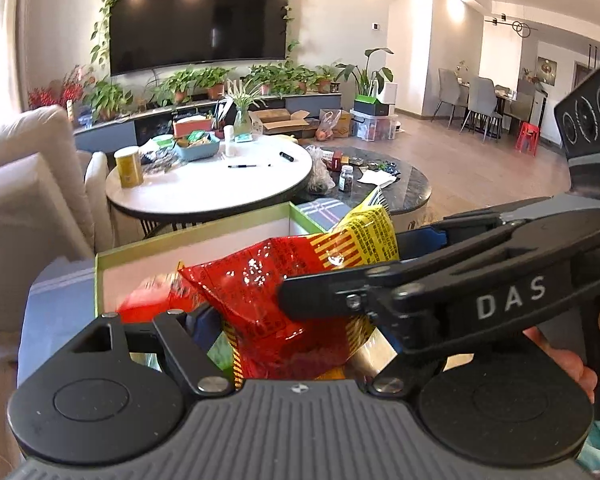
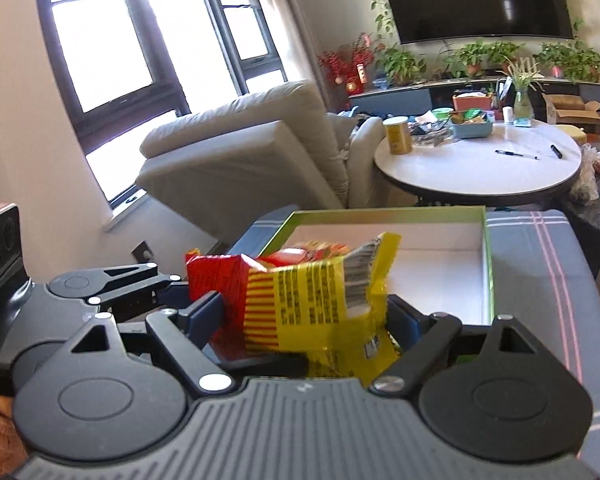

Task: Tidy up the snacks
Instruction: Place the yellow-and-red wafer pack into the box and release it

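Both grippers are closing on the same snack bag [image 2: 300, 300], a crinkly red-and-yellow packet sitting in the lower middle of each view. In the right wrist view the right gripper [image 2: 304, 320] is clamping the packet's yellow printed end between its two blue-padded fingers [image 2: 208, 312], one pressing in from either side, while the left gripper [image 2: 172, 284] is reaching in from the left of the frame and pinching the red end. In the left wrist view the left gripper [image 1: 268, 320] is holding the red part of the snack bag [image 1: 268, 292] right in front of its body, and the right gripper [image 1: 340, 276] is stretching across from the right of the frame, its black arms and a blue pad lying against the yellow portion (the far side of that grip is hidden behind the foil). The packet is hanging just above the near edge of a shallow box [image 2: 486, 240] with a green rim and a white inside, which is resting on a grey plaid cloth [image 2: 540, 264]. More red packets [image 2: 312, 254] are lying inside the box behind the held bag. Further back, toward the upper right of the right view, a round white table [image 2: 480, 172] is carrying a yellow canister [image 2: 398, 136], a blue basket [image 2: 472, 128] of oddments and two pens.
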Available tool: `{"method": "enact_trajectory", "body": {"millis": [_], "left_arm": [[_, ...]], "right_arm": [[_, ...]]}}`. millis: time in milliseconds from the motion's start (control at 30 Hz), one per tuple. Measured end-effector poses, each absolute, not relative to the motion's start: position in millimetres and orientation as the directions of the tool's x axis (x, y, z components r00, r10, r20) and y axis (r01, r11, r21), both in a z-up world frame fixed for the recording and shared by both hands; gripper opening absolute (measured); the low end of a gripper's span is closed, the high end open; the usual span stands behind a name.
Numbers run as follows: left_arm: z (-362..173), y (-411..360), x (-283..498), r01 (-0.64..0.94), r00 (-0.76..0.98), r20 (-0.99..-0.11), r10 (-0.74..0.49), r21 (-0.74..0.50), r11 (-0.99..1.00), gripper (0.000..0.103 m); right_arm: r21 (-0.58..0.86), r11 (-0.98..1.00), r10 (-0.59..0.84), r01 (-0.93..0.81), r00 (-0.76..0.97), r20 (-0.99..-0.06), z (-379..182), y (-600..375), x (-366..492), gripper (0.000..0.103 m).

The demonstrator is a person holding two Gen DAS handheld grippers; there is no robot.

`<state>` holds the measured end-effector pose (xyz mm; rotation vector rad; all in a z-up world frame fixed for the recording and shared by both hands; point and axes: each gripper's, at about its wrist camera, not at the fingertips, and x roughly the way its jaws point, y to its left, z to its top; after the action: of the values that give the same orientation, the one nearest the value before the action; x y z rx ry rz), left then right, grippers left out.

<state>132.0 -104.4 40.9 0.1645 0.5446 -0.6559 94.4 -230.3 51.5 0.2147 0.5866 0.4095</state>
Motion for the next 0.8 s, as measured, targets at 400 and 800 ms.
{"method": "enact_trajectory", "body": {"millis": [400, 800], "left_arm": [[34, -139, 200, 0.629, 0.646, -0.553, -0.527, -0.007, 0.778, 0.078], [12, -145, 239, 0.62, 0.615, -0.599, -0.513, -0.035, 0.784, 0.079]], "right_arm": [[0.372, 0.893, 0.416, -0.252, 0.777, -0.472, 41, -258, 153, 0.086], [0.418, 0.886, 0.411, -0.201, 0.757, -0.507, 17, -268, 186, 0.086]]}}
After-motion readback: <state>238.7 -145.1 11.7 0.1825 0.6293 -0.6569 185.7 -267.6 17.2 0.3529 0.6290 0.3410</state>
